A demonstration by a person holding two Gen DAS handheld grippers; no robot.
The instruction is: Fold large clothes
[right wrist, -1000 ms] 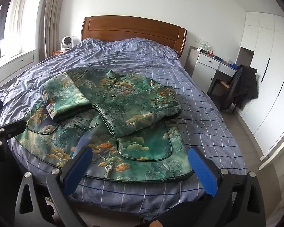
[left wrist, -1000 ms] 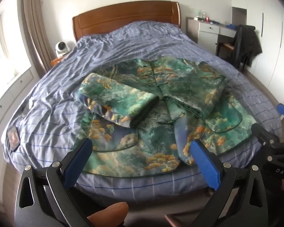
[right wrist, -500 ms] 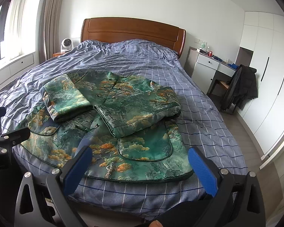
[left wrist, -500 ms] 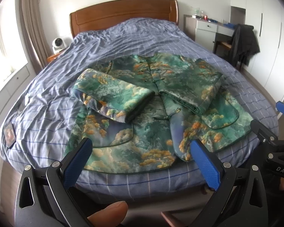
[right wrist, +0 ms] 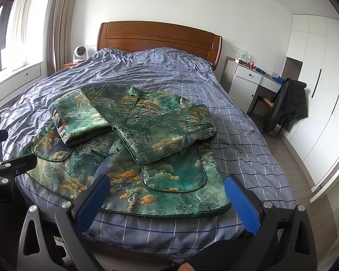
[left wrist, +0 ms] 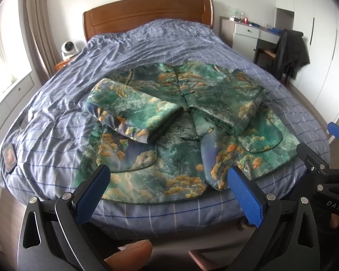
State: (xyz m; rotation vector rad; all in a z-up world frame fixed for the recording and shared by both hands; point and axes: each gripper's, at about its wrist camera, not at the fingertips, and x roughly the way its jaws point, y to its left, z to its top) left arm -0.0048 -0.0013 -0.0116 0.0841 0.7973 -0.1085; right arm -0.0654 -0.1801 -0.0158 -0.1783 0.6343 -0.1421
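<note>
A green padded jacket (left wrist: 180, 122) (right wrist: 135, 144) with orange cloud patterns lies front-up on the bed, both sleeves folded inward across its body. Its hem reaches the bed's near edge. My left gripper (left wrist: 168, 185) hovers open just short of the hem's middle, with nothing between its blue pads. My right gripper (right wrist: 166, 194) is open too, held before the hem's right half, empty. Each gripper shows at the edge of the other's view.
The bed (right wrist: 237, 131) has a blue checked cover and a wooden headboard (left wrist: 146, 18). A desk with a chair and dark coat (right wrist: 287, 103) stands to the right, by white wardrobes. A small fan (left wrist: 67, 48) sits on a nightstand at the left. A small dark object (left wrist: 8, 159) lies at the bed's left edge.
Both grippers have risen and tilted a little, so the jacket sits slightly lower and nearer in view. The jacket itself has not moved. Both stay open.
</note>
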